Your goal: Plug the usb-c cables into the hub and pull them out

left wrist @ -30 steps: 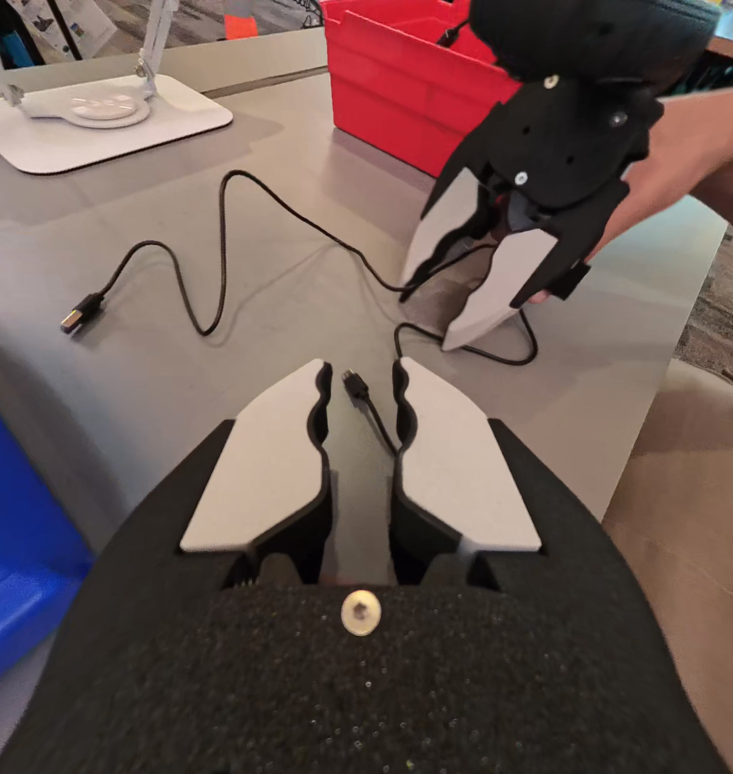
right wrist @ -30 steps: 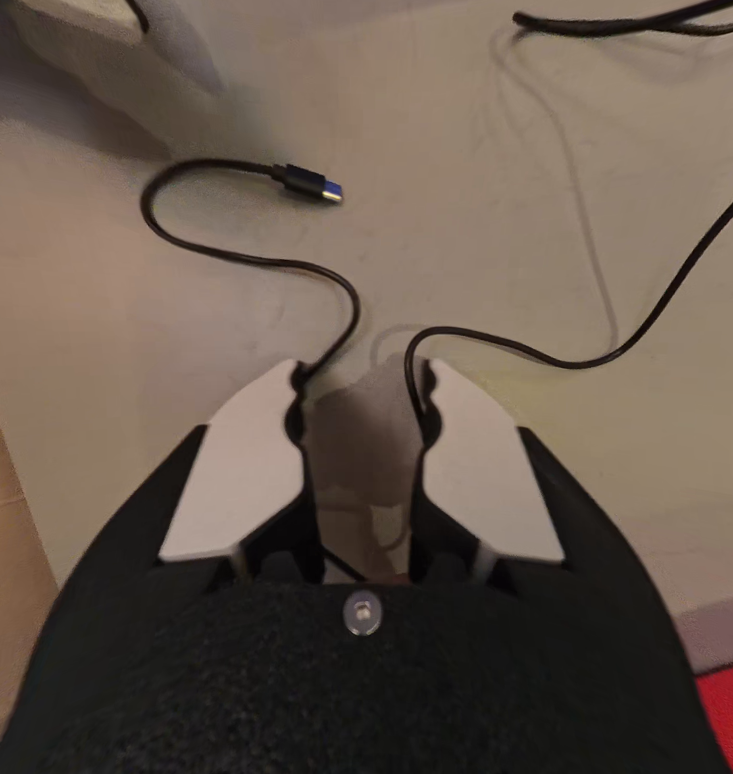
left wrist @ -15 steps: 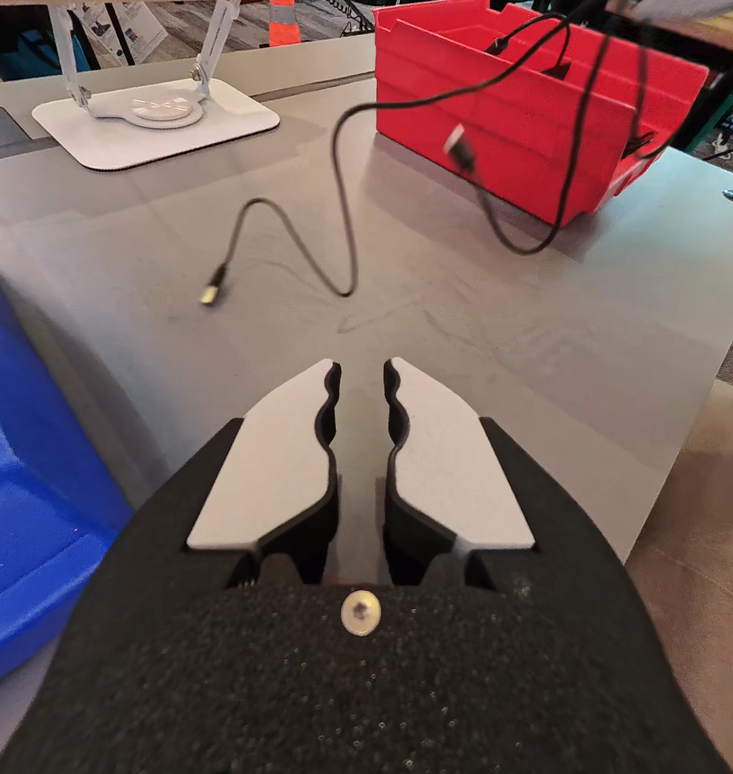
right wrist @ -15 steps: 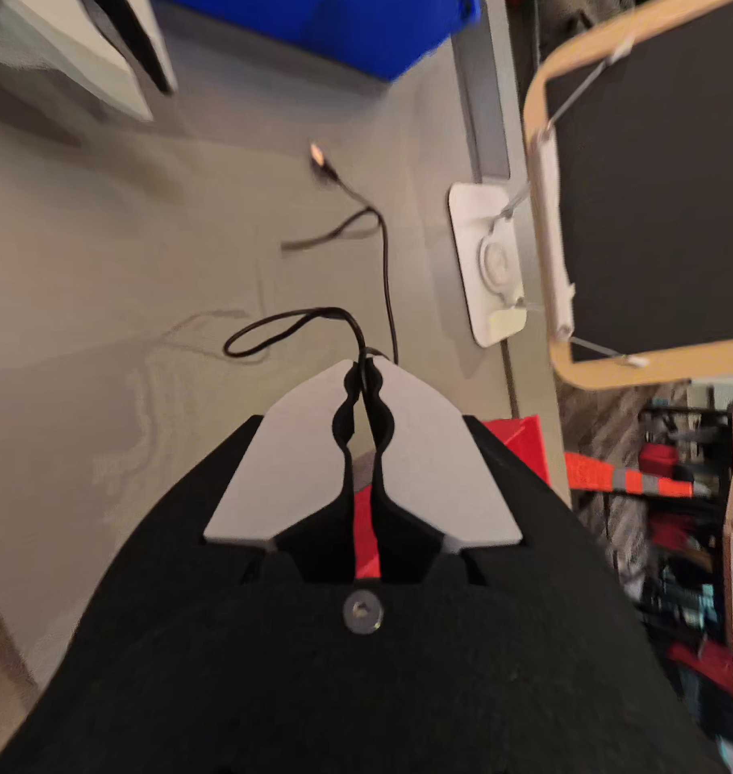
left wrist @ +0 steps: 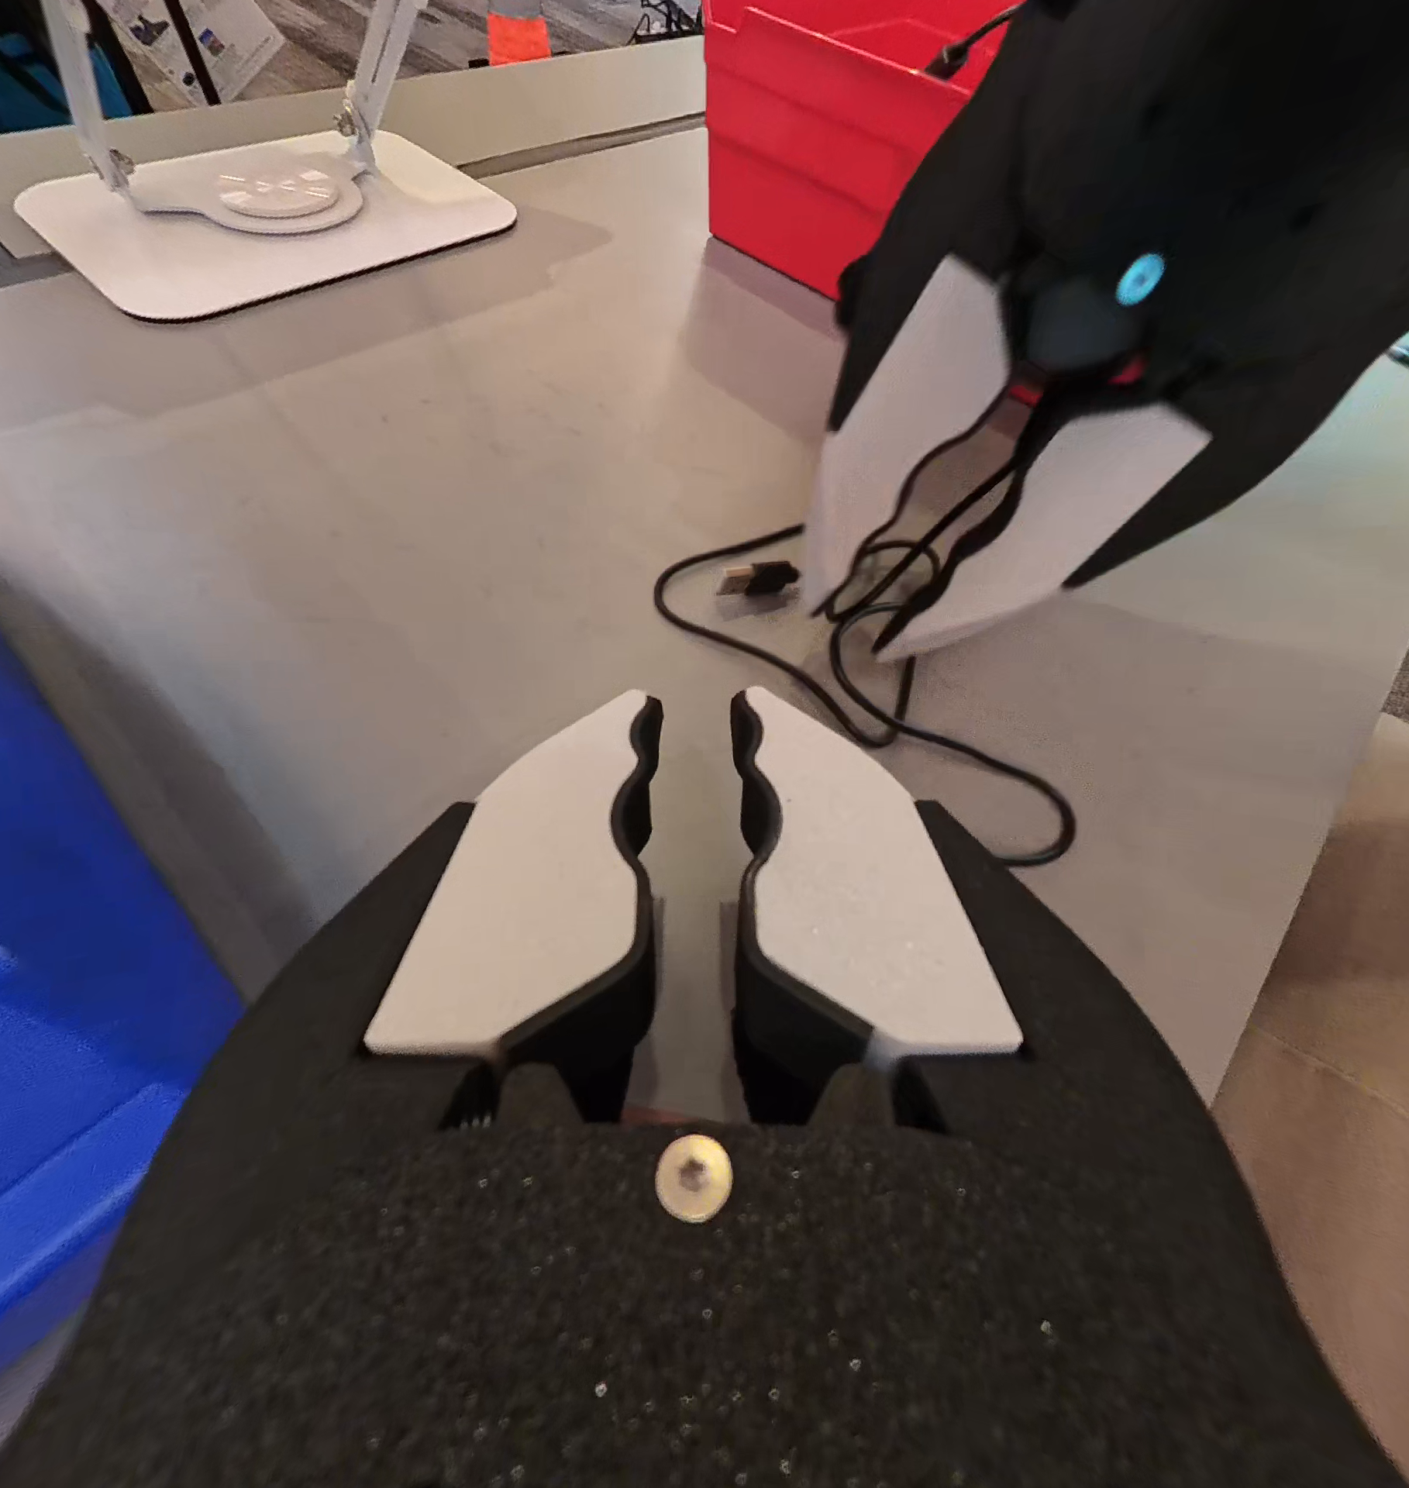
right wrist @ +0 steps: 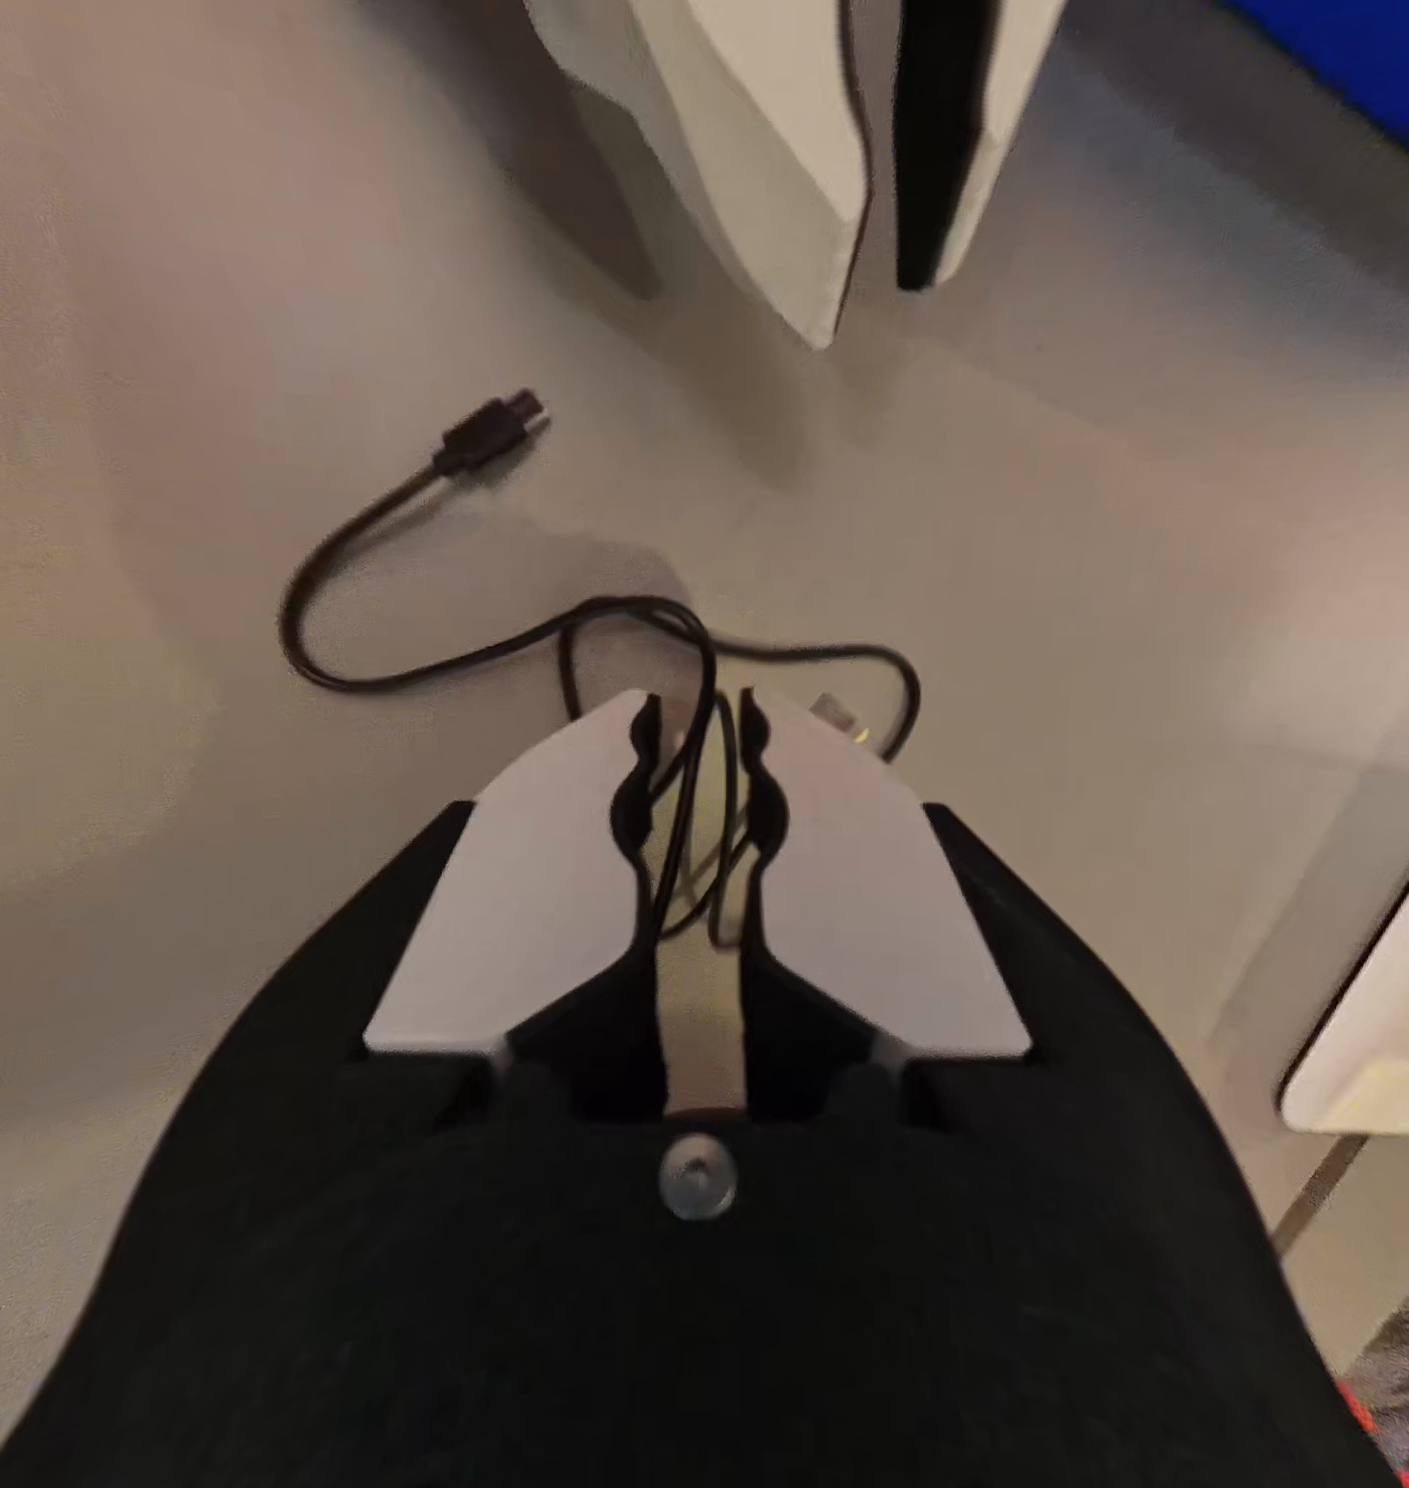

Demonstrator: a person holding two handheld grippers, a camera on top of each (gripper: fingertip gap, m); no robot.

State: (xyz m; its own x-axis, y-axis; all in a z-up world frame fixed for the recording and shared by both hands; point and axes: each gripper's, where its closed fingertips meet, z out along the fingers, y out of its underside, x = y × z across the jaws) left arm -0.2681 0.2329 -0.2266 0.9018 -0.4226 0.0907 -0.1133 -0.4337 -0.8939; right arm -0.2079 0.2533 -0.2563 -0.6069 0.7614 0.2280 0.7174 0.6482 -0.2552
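A black cable [left wrist: 870, 725] lies bunched on the grey table [left wrist: 444, 483], its silver-tipped plug [left wrist: 754, 578] beside the loops. My left gripper [left wrist: 697, 700] is open and empty, just short of the cable. My right gripper [left wrist: 846, 628] points down onto the bunch at the right. In the right wrist view my right gripper [right wrist: 697, 700] is open, with loose cable strands [right wrist: 685, 805] running between its fingers. The cable's small black plug [right wrist: 492, 435] lies free to the upper left. My left gripper [right wrist: 870, 314] shows at the top. No hub is in view.
A red bin [left wrist: 806, 161] stands at the back right with another cable end in it. A white stand base [left wrist: 266, 217] sits at the back left and also shows in the right wrist view [right wrist: 1370, 1006]. A blue bin [left wrist: 41, 966] is at my left. The table edge is close on the right. Left tips and right tips are each some 40 cm from the white stand base [left wrist: 266, 217].
My right gripper shut on the cable, lifted it near the red bin, then came back down and opened. The cable now lies bunched closer to my left gripper.
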